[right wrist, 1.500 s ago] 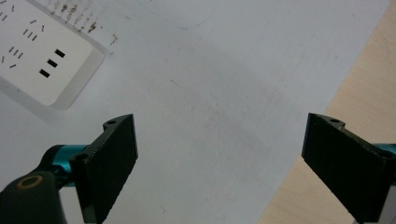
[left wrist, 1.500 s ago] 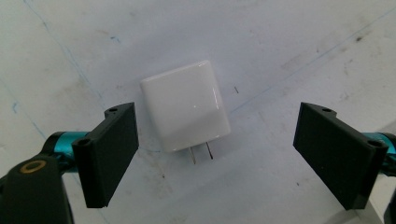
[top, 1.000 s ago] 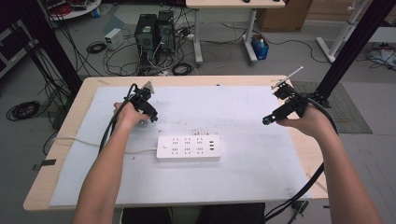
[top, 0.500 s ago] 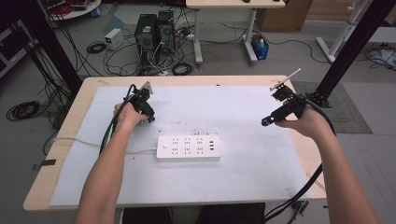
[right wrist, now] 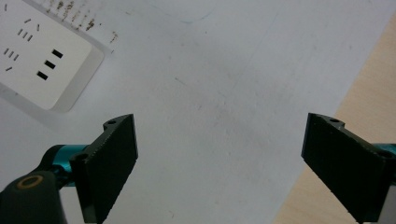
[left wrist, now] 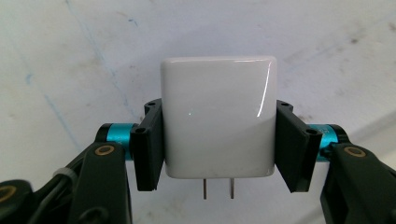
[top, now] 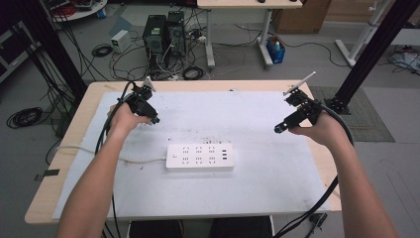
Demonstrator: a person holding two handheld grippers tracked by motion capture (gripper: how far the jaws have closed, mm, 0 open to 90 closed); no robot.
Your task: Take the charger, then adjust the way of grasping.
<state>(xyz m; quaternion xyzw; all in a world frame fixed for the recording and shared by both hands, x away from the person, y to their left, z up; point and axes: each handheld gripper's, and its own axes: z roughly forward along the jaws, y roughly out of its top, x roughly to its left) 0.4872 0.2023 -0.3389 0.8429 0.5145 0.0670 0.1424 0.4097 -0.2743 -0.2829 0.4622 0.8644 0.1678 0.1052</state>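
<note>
**Now: left fingers clamped on charger, right fingers open**

Left gripper [left wrist: 217, 149]: its jaws have just been closing, and the fingers [left wrist: 149, 144] now press both sides of a white plug-in charger [left wrist: 217, 119]. Two metal prongs stick out of the charger's bottom edge, pointing back toward the camera. In the left gripper view the charger hangs over the white mat [top: 247, 198], clear of it.

High view puts the left gripper [top: 148, 116] over the far-left part of the tabletop [top: 64, 163], well apart from the white power strip [top: 199, 156] lying mid-mat.

Right gripper [right wrist: 219, 163]: fingers [right wrist: 112, 163] spread wide, nothing between them. It hovers near the mat's right edge, with bare wood under one finger. The power strip's corner sits at the upper left of the right gripper view.
</note>
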